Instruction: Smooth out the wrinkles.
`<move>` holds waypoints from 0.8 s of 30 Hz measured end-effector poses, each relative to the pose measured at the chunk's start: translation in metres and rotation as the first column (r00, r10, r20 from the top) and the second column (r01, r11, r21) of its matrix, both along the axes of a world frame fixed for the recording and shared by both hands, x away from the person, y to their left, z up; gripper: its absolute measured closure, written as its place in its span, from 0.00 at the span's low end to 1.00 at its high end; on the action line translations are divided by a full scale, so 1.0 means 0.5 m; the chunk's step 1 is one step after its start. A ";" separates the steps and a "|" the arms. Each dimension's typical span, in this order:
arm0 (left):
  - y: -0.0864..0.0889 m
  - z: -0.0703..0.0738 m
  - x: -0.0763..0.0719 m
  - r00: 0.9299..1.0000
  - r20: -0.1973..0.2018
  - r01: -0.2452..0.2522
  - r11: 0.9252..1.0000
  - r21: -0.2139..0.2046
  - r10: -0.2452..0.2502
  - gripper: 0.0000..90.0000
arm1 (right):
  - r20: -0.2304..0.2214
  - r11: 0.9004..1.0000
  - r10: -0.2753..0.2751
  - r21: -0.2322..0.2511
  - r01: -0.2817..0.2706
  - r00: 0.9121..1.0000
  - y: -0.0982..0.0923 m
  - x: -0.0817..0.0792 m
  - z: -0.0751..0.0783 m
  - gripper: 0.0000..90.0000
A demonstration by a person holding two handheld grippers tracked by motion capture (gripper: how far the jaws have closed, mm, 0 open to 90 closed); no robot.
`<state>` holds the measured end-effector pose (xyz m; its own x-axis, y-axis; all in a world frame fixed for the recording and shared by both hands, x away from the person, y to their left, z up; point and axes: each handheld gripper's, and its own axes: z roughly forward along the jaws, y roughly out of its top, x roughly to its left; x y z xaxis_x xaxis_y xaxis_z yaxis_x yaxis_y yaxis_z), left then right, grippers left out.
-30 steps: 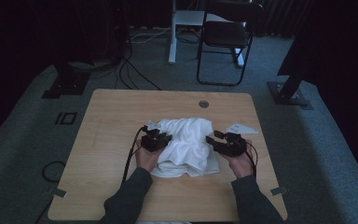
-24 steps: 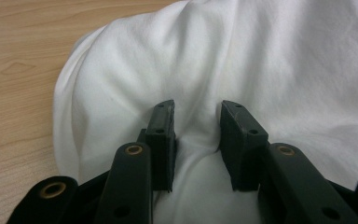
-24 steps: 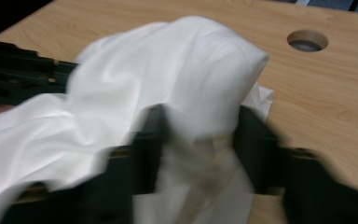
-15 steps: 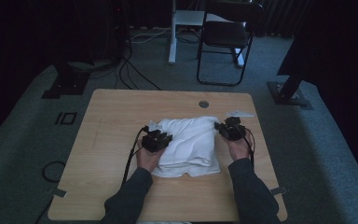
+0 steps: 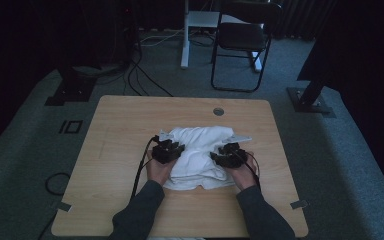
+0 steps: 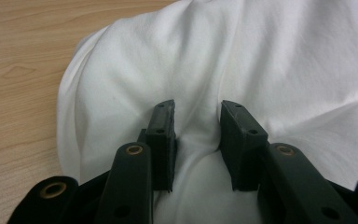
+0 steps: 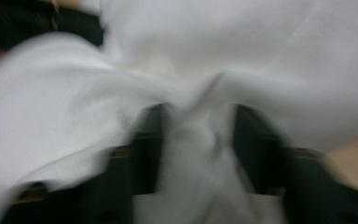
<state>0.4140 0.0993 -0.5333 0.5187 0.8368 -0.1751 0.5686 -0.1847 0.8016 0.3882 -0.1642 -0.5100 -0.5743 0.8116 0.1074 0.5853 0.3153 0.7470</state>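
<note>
here a fold of the white cloth (image 6: 242, 70) sits pinched in both the left claw (image 6: 198, 116) and the right claw (image 7: 198, 135).

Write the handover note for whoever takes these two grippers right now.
Left gripper: shut on a pinched ridge of the white cloth, at its left edge.
Right gripper: jaws have just been opening a little, with a fold of cloth bunched between them; that view is blurred, so the grip is unclear.
Cloth: bunched mid-table, partly folded.
Done: sides gathered inward.
Left: probably finish the fold and flatten it.
</note>
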 end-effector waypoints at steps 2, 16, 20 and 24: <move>0.001 0.000 0.001 1.000 -0.001 0.002 1.000 -0.002 -0.002 0.74 | -0.028 1.000 0.004 0.015 -0.004 1.000 -0.009 0.001 -0.008 0.99; -0.009 0.041 -0.034 0.998 0.067 0.021 1.000 -0.017 -0.020 0.58 | 0.071 0.999 -0.047 0.026 0.045 0.996 -0.088 -0.077 0.026 0.61; -0.002 0.083 -0.064 0.991 0.128 0.052 0.997 -0.056 -0.045 0.56 | 0.234 0.998 -0.030 0.053 0.018 0.972 -0.067 -0.089 0.082 0.51; -0.009 0.090 -0.089 0.985 0.145 0.103 0.994 -0.040 -0.096 0.57 | 0.261 0.997 0.079 -0.002 -0.081 0.962 -0.014 -0.070 0.080 0.47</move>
